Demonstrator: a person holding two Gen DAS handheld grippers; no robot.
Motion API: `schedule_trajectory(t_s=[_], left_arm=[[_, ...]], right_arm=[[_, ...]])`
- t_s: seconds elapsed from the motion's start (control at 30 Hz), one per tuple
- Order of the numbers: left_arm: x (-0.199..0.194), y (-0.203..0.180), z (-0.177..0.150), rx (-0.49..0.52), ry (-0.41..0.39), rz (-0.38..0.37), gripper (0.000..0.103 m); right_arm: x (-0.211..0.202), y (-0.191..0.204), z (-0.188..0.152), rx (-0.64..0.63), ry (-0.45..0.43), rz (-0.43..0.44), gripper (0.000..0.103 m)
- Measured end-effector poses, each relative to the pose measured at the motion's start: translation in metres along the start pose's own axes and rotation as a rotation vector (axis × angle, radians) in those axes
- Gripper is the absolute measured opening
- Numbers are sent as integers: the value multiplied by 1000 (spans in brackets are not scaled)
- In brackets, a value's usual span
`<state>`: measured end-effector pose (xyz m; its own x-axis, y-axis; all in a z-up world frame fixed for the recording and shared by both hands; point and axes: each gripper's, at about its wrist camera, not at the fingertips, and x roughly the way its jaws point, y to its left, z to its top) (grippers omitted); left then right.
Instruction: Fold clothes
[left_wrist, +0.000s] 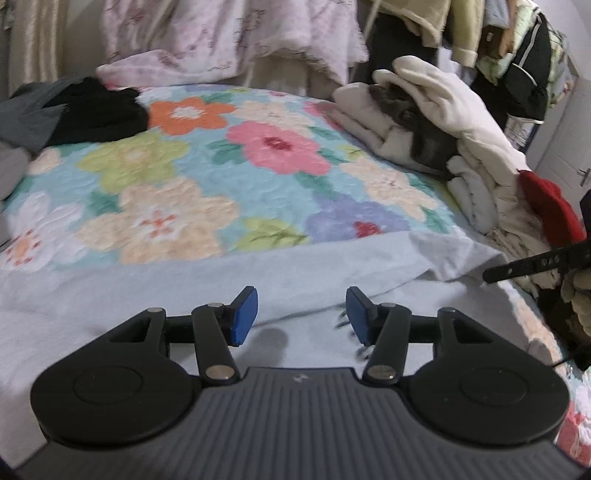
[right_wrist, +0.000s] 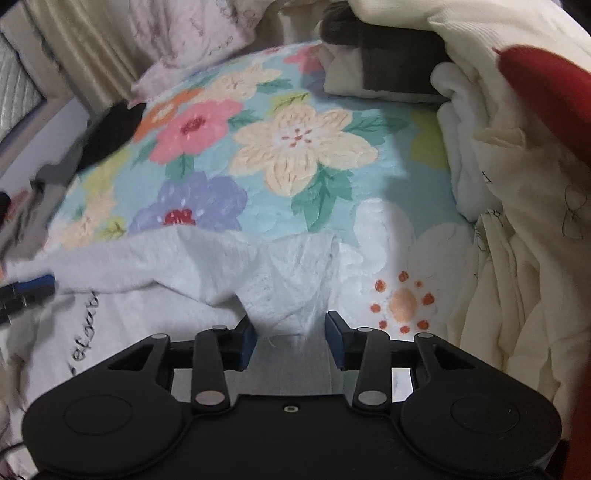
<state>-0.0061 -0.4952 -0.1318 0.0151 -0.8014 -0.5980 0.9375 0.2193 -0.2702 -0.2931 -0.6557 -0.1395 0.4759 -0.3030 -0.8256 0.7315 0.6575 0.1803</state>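
Note:
A pale bluish-white garment (left_wrist: 184, 280) lies flat across the near part of the floral bedspread (left_wrist: 221, 158). My left gripper (left_wrist: 301, 314) hovers over it, open, with nothing between its blue pads. In the right wrist view the same garment (right_wrist: 147, 258) shows dark lettering at the left and a folded corner (right_wrist: 291, 280) that reaches in between the fingers of my right gripper (right_wrist: 291, 341). Its jaws stand apart and the pads do not press the cloth. A black part of the right gripper (left_wrist: 535, 264) shows at the right edge of the left wrist view.
A pile of cream and grey clothes (left_wrist: 443, 122) with a red item (left_wrist: 546, 206) fills the bed's right side. Black and grey garments (left_wrist: 99, 110) lie at the far left. A pink blanket (left_wrist: 221, 40) hangs behind the bed.

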Motion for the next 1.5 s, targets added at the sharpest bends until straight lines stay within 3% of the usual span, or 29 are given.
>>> schedule_trajectory(t_s=[0.1,0.13,0.17,0.2,0.27,0.4,0.47,0.6,0.77,0.87,0.97,1.0,1.03,1.07,1.2,1.33,1.4,1.5], left_arm=[[16,-23,10,13,1,-59,52],[21,-31,11,22,8,-75,52],[27,-39,12,37,21,-92,52],[34,-48,11,55,35,-100,52],[47,-60,11,88,62,-96,52],[66,-69,9,105,96,-76,52],[72,-69,8,101,107,-71,52],[76,-70,5,109,119,-79,52],[72,-68,3,92,121,-85,52],[61,-63,2,103,132,-42,52],[39,-52,-3,104,126,20,52],[28,-44,-7,92,123,36,52],[16,-34,-11,73,124,61,52],[7,-24,-15,54,131,89,52],[-33,21,-34,-4,172,216,52],[-72,52,-47,-80,167,315,52],[-92,62,-53,-112,153,357,53],[-123,74,-63,-139,142,412,55]], right_arm=[[13,21,6,-219,-15,-95,46],[15,21,8,-234,-41,-121,40],[16,20,11,-249,-67,-148,23],[18,20,13,-264,-93,-174,14],[21,19,18,-294,-145,-226,7],[9,18,25,-345,-296,-346,5],[5,15,25,-353,-296,-368,5],[-6,-11,22,-162,-223,-229,8],[-17,-26,14,99,-208,-30,45],[-4,-41,17,284,-192,56,65],[21,-58,18,434,-190,91,63],[26,-60,18,454,-208,122,57],[29,-59,20,444,-220,157,28],[30,-56,22,403,-221,172,16],[16,-31,26,123,-233,29,9],[22,-34,18,49,-162,-174,7],[11,-40,12,111,-183,-133,11],[-14,-33,9,156,-235,-50,32]])
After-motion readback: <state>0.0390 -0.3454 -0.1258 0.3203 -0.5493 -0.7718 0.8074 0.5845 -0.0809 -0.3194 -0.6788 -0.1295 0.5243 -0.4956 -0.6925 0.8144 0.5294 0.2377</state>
